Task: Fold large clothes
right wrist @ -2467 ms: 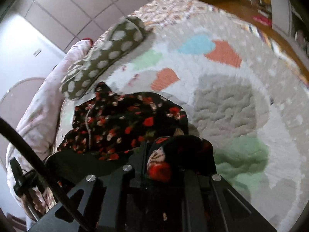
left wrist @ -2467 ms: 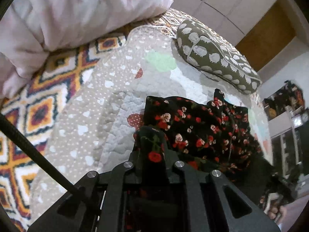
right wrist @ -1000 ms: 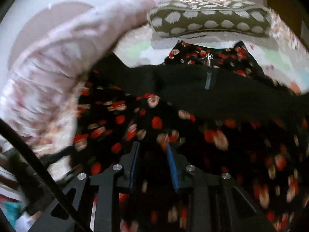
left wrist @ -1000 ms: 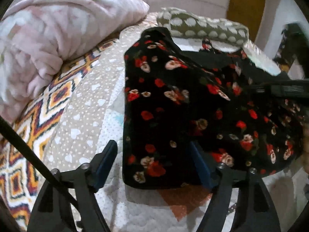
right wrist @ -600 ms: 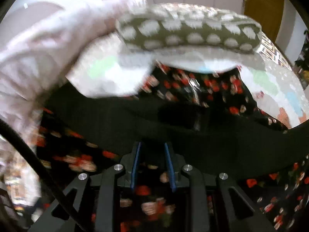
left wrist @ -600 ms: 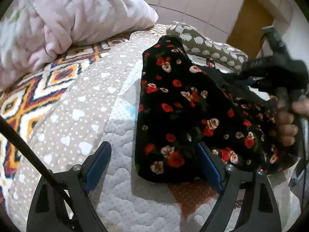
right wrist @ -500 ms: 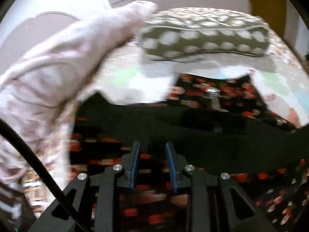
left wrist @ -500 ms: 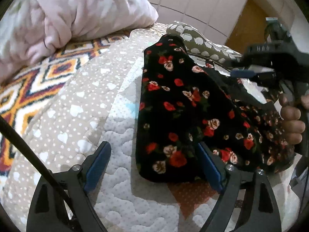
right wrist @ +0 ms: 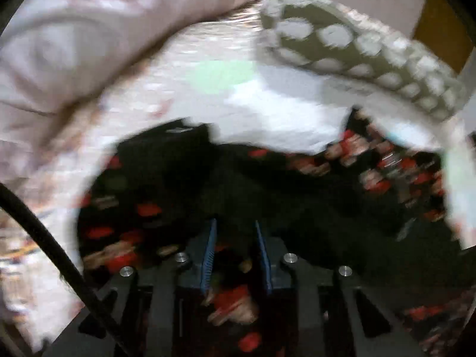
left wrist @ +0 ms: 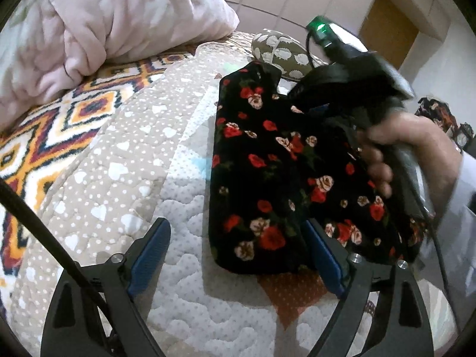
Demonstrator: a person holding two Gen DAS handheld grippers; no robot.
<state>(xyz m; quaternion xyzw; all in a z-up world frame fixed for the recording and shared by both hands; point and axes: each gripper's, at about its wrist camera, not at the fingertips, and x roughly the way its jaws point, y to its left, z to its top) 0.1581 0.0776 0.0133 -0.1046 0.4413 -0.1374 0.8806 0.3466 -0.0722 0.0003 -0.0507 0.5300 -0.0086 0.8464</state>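
Observation:
A black garment with red and cream roses [left wrist: 267,160] lies folded on the quilted bedspread [left wrist: 125,172]. My left gripper [left wrist: 238,247] is open, its blue pads on either side of the garment's near edge, holding nothing. My right gripper [left wrist: 315,110] shows in the left wrist view, held by a hand [left wrist: 410,142] over the garment's far right part. In the blurred right wrist view the right gripper [right wrist: 235,238] has its blue pads close together with floral fabric [right wrist: 232,300] between them.
A pink fluffy blanket [left wrist: 98,20] is piled at the back left. An olive pillow with white spots [left wrist: 279,50] lies behind the garment. An orange patterned rug-like cover [left wrist: 44,125] lies at the left. A wooden door [left wrist: 386,35] is at the far right.
My left gripper let go of the garment and opened, then stayed at its near edge. My right gripper has swung across over the garment, still pinching fabric.

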